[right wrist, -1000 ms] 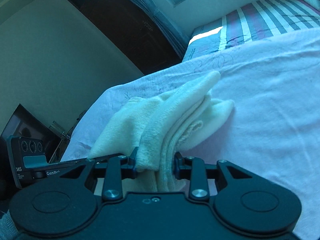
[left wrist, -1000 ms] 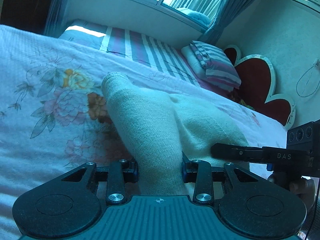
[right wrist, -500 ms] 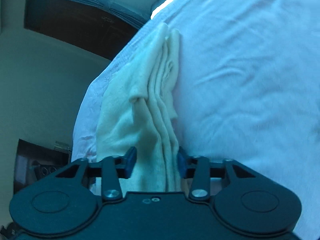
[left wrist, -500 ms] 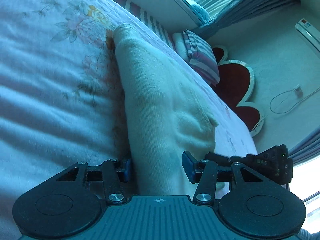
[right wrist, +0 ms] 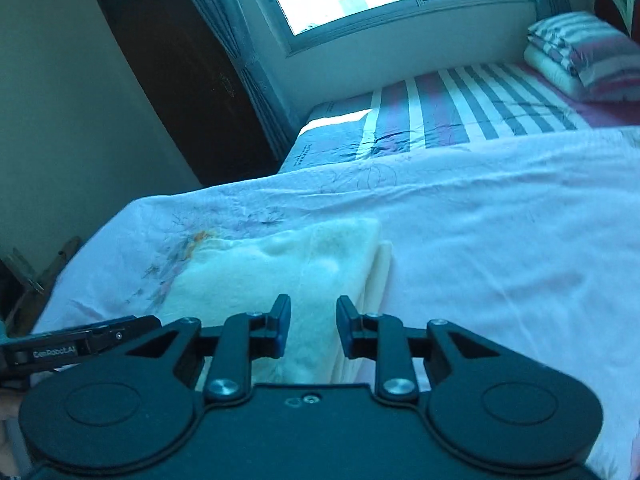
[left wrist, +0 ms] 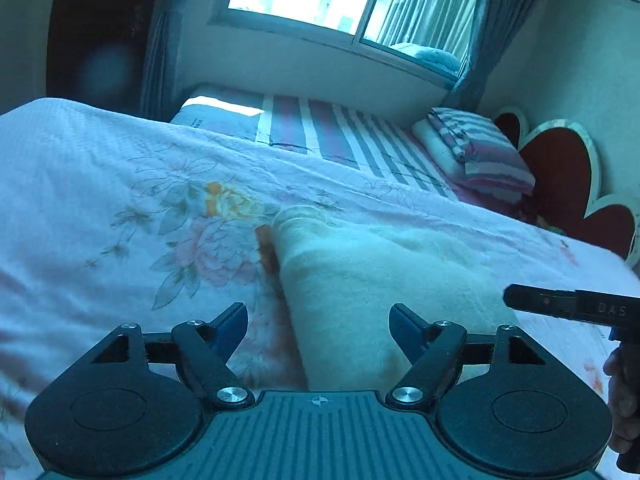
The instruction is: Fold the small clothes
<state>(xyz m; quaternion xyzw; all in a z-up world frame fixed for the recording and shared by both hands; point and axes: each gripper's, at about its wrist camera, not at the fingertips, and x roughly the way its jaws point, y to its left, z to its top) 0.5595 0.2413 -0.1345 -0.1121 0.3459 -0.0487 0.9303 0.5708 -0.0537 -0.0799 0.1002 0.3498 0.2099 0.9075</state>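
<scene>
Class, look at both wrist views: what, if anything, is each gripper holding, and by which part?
Nothing is held. The left gripper and right gripper are both open, and the cream garment lies folded on the bed cover.

"DAS" on right tongs (left wrist: 576,308); "GenRobot.AI" on left tongs (right wrist: 80,346).

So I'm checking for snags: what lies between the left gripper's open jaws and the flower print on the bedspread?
Only bare pink bedspread, in the left wrist view. The cream garment lies right of the flower print, ahead of the left gripper.
</scene>
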